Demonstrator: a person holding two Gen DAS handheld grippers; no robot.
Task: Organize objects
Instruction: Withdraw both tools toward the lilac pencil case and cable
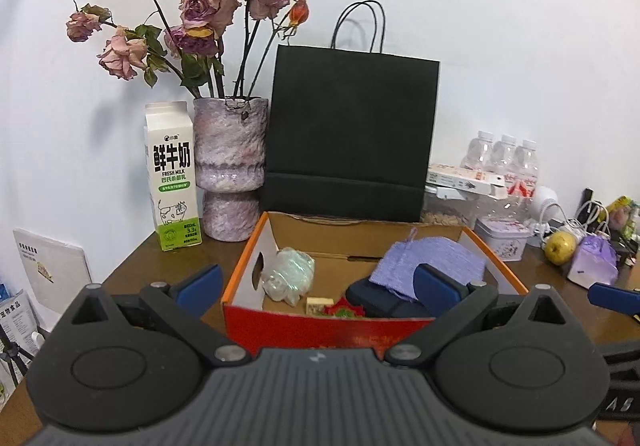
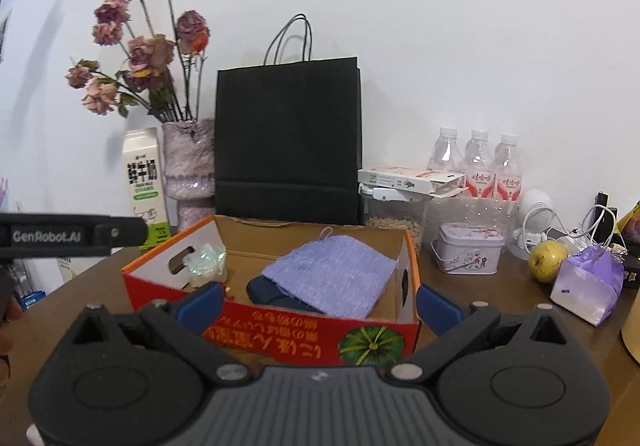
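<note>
An open red and orange cardboard box (image 1: 240, 278) (image 2: 280, 338) stands on the brown table. In it lie a purple cloth (image 1: 432, 260) (image 2: 332, 274) over a dark blue pouch (image 1: 372, 300) (image 2: 268, 292), a crumpled iridescent wrapper (image 1: 288, 274) (image 2: 206, 260), a small cream block (image 1: 319, 304) and a red and green item (image 1: 344, 311). My left gripper (image 1: 318, 284) is open and empty just before the box's front wall. My right gripper (image 2: 318, 300) is open and empty, its fingers spanning the box's front right corner.
A milk carton (image 1: 174, 182) (image 2: 146, 186), a vase of dried roses (image 1: 230, 166) (image 2: 192, 170) and a black paper bag (image 1: 348, 134) (image 2: 286, 142) stand behind the box. To the right are water bottles (image 2: 476, 170), a tin (image 2: 468, 248), a yellow-green apple (image 2: 547, 254) and a purple packet (image 2: 588, 282).
</note>
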